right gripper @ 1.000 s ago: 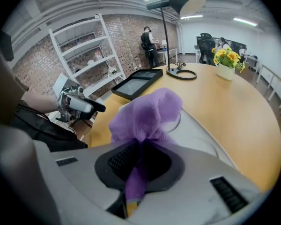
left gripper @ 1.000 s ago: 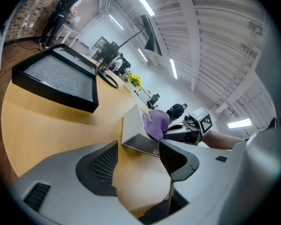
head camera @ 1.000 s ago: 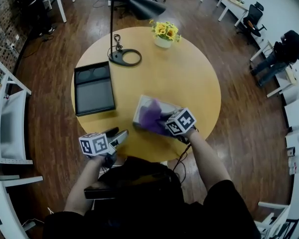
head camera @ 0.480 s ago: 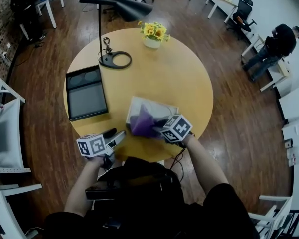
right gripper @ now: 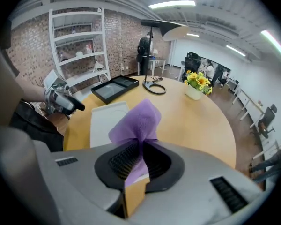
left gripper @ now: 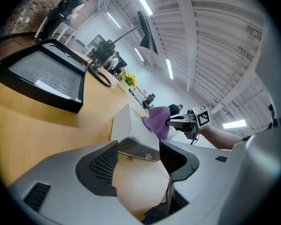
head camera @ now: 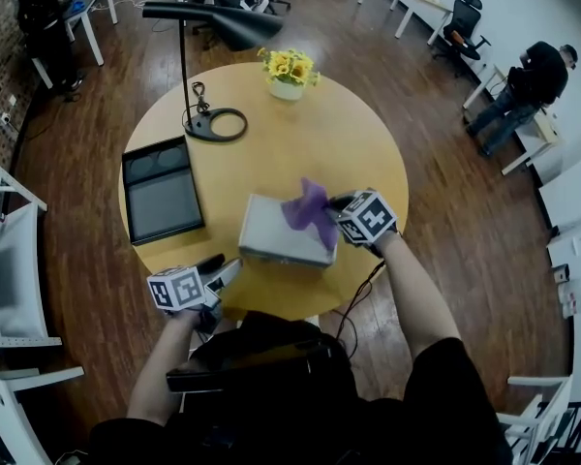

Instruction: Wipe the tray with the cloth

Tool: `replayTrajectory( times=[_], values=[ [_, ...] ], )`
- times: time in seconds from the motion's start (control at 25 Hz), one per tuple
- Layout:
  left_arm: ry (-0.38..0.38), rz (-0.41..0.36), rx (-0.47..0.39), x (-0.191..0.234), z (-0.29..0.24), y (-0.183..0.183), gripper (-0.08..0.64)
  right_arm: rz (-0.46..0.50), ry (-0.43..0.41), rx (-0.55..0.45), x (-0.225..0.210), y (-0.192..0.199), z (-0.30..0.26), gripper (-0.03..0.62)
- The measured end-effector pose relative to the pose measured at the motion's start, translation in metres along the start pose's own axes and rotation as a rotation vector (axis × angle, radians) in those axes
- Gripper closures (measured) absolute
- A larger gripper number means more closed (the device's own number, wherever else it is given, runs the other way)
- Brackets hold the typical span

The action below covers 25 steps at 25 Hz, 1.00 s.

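The right gripper (head camera: 335, 207), clenched on the purple cloth (head camera: 308, 206), holds it above the white tray's (head camera: 269, 229) right edge, so it must lower to wipe; the left gripper (head camera: 225, 267) waits, released.

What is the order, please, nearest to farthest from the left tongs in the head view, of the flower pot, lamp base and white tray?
1. White tray, just right of the left tongs.
2. Lamp base, farther back, left.
3. Flower pot, table's far edge.
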State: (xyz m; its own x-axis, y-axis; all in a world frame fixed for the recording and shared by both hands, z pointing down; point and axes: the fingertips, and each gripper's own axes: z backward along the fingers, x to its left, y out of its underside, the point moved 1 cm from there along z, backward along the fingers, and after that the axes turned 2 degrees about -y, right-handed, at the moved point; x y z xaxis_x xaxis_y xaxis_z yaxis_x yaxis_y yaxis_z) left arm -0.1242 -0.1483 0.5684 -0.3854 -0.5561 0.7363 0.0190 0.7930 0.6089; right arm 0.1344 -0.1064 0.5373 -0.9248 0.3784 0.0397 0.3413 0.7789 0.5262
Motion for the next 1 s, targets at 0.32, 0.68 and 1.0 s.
replayTrajectory(
  times=[0.32,0.68,1.0],
  values=[
    [-0.051,0.015,-0.002,0.012,0.017,0.003,0.289,-0.050,0.040,0.020,0.007,0.037,-0.042,0.555],
    [-0.028,0.014,0.030,0.007,0.006,0.010,0.290,-0.196,-0.075,-0.003,0.033,0.047,-0.034,0.557],
    [0.001,0.003,0.059,-0.001,-0.003,0.016,0.290,-0.193,-0.110,0.003,0.058,0.054,-0.026,0.557]
  ],
)
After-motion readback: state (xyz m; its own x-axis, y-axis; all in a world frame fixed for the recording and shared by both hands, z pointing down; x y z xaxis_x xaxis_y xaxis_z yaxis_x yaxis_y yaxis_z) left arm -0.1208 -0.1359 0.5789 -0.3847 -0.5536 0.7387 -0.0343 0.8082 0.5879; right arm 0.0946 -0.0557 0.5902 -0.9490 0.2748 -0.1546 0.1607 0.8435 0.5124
